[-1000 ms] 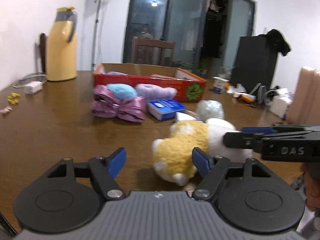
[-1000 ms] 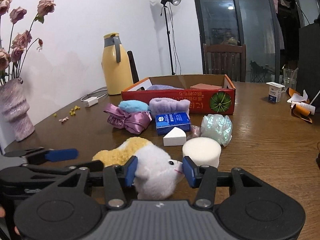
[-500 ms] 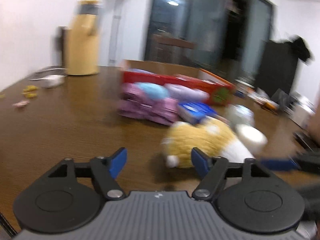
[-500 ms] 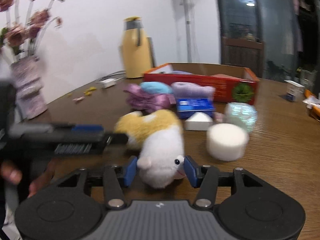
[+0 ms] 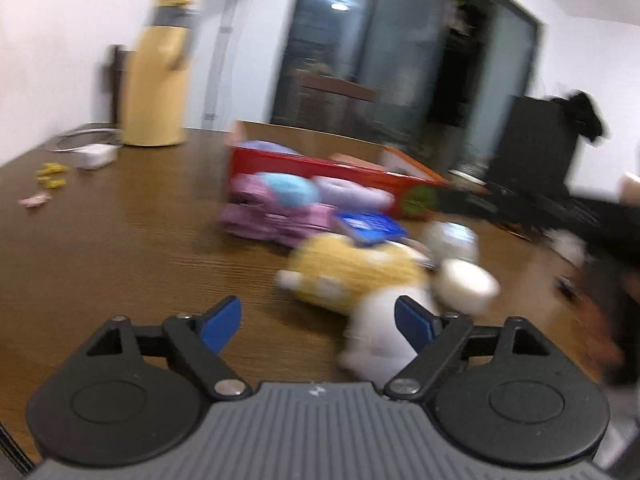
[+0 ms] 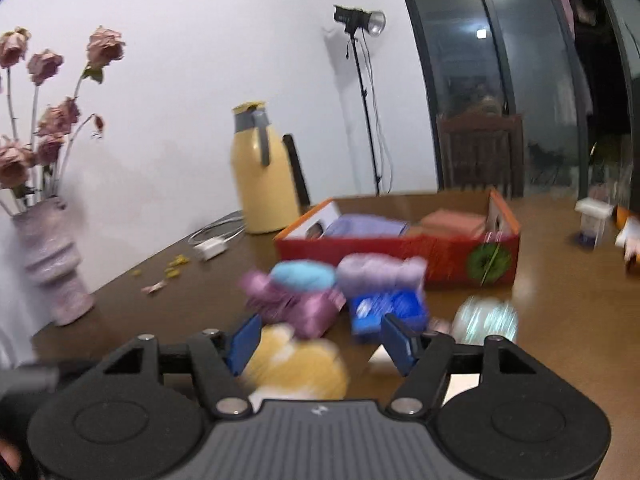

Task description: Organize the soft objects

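A yellow and white plush toy [image 5: 352, 276] lies on the brown table [image 5: 120, 240], just ahead and right of my open, empty left gripper [image 5: 318, 322]. In the right wrist view the plush [image 6: 296, 368] sits low between the fingers of my open right gripper [image 6: 320, 344], which hovers over it without gripping. A purple satin bundle [image 6: 292, 304], a blue puff [image 6: 304, 276], a lilac soft roll [image 6: 380, 272] and a white round sponge [image 5: 466, 284] lie in front of the red cardboard box [image 6: 400, 248]. Both views are blurred.
A blue packet [image 6: 388, 308], an iridescent bundle [image 6: 486, 318], a yellow thermos [image 6: 264, 184], a white charger [image 6: 210, 248] and a vase of dried roses [image 6: 52, 264] stand on the table. The box holds lilac and orange items.
My right gripper has risen and let the plush go; the plush now lies lower in its view. My left gripper has swung left and back. The plush shifted on the table.
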Available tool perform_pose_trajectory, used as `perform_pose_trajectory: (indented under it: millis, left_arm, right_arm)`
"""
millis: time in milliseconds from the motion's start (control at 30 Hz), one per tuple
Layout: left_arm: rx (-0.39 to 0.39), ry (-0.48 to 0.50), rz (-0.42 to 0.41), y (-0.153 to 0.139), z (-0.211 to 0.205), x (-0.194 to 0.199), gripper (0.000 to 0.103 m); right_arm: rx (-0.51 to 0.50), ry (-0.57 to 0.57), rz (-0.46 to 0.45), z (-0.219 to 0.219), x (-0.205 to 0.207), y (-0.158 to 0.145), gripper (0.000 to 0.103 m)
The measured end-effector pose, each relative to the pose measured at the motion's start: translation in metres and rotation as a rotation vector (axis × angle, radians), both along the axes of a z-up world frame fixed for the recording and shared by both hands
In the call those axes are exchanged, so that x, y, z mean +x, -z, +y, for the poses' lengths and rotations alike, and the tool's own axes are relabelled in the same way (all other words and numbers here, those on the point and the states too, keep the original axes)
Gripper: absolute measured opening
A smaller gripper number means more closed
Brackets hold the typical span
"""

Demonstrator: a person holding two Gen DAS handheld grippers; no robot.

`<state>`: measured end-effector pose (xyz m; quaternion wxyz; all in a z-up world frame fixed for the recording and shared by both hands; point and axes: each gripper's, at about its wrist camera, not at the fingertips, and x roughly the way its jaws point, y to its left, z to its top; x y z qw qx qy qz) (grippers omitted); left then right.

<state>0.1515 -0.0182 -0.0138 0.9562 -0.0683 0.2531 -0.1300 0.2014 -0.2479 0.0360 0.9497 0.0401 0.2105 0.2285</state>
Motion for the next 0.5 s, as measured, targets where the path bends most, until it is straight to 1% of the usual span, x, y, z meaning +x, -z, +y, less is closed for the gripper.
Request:
perform_pose_trajectory:
  millis: [33, 100, 167, 200, 233, 267, 300, 367, 400, 433, 467, 500]
  left_arm:
    - [-0.014, 0.036, 0.000, 0.000, -0.010, 0.000, 0.088]
    - [-0.029, 0.084, 0.012, 0.004, -0.024, -0.001, 0.088]
    - [-0.005, 0.117, 0.017, 0.009, -0.038, 0.000, 0.087]
    - [0.016, 0.117, 0.016, 0.013, -0.043, 0.001, 0.081]
    - [0.040, 0.108, 0.020, 0.016, -0.046, 0.002, 0.067]
    - [0.057, 0.096, 0.031, 0.020, -0.045, 0.003, 0.060]
    - [0.046, 0.097, 0.044, 0.023, -0.040, 0.004, 0.054]
    - [-0.022, 0.093, 0.065, 0.025, -0.022, 0.005, 0.053]
    - [-0.041, 0.077, 0.072, 0.025, -0.013, 0.005, 0.053]
    - [-0.046, 0.051, 0.075, 0.026, -0.004, 0.005, 0.053]
    - [-0.044, 0.019, 0.073, 0.026, 0.003, 0.005, 0.052]
    - [-0.042, -0.017, 0.073, 0.028, 0.011, 0.006, 0.052]
  right_arm:
    - [-0.020, -0.017, 0.009, 0.004, 0.009, -0.002, 0.071]
    - [-0.064, -0.089, 0.041, 0.016, 0.028, -0.004, 0.074]
    - [-0.091, -0.181, 0.066, 0.032, 0.042, 0.003, 0.075]
    - [-0.113, -0.208, 0.089, 0.040, 0.049, 0.007, 0.075]
    - [-0.143, -0.213, 0.102, 0.049, 0.056, 0.012, 0.073]
    - [-0.170, -0.216, 0.109, 0.057, 0.060, 0.017, 0.072]
    - [-0.187, -0.215, 0.120, 0.063, 0.064, 0.022, 0.070]
    - [-0.176, -0.199, 0.155, 0.067, 0.067, 0.031, 0.062]
    - [-0.155, -0.189, 0.168, 0.064, 0.065, 0.034, 0.059]
    - [-0.133, -0.170, 0.173, 0.060, 0.061, 0.038, 0.054]
    - [-0.113, -0.112, 0.179, 0.050, 0.054, 0.040, 0.051]
    - [-0.113, -0.112, 0.179, 0.050, 0.054, 0.040, 0.045]
